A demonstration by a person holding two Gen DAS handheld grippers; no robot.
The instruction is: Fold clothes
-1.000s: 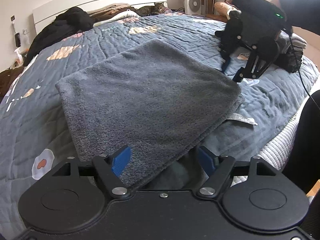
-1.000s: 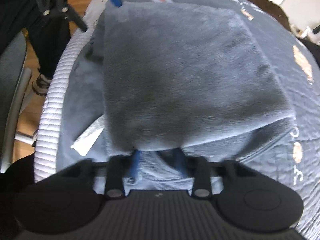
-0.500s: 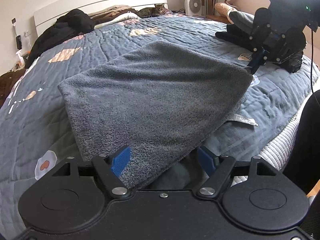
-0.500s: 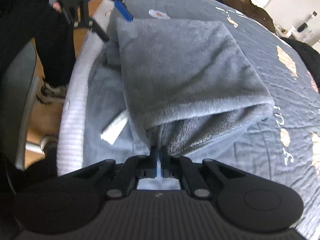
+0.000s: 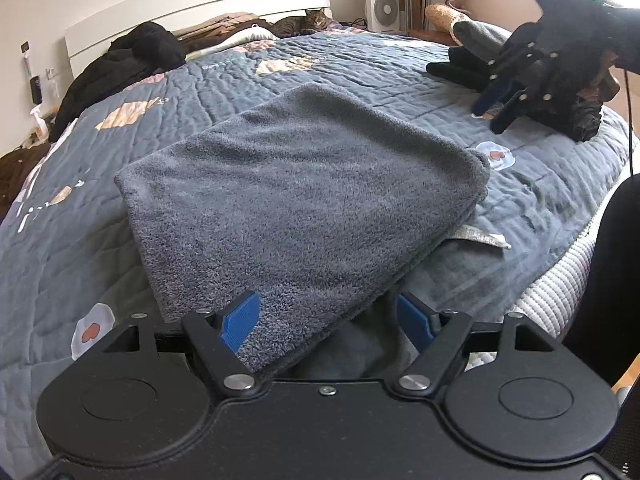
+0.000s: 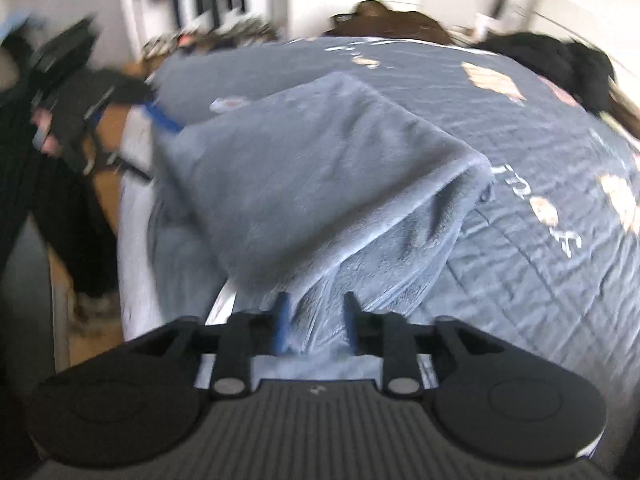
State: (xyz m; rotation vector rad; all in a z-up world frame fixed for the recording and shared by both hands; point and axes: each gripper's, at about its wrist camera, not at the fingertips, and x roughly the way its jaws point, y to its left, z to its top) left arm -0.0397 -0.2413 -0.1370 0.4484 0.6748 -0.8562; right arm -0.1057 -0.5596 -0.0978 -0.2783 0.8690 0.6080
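A grey fleece garment lies folded in a rough rectangle on the bed. My left gripper stays open at its near corner, with the fabric edge lying loose between the blue pads. My right gripper hangs in the air beyond the garment's right corner, clear of the cloth. Its jaws are opening. In the blurred right wrist view the garment spreads out ahead of my right gripper, nothing pinched. One blue finger of my left gripper shows at the far corner.
The quilted blue bedspread surrounds the garment. Black clothes are piled near the headboard, where a cat lies. Dark folded clothes sit at the right. A white label sticks out near the mattress edge.
My right gripper, shut on the garment's right corner half a second ago, has let go, opened and lifted away. The corner has dropped flat. My left gripper has not moved.
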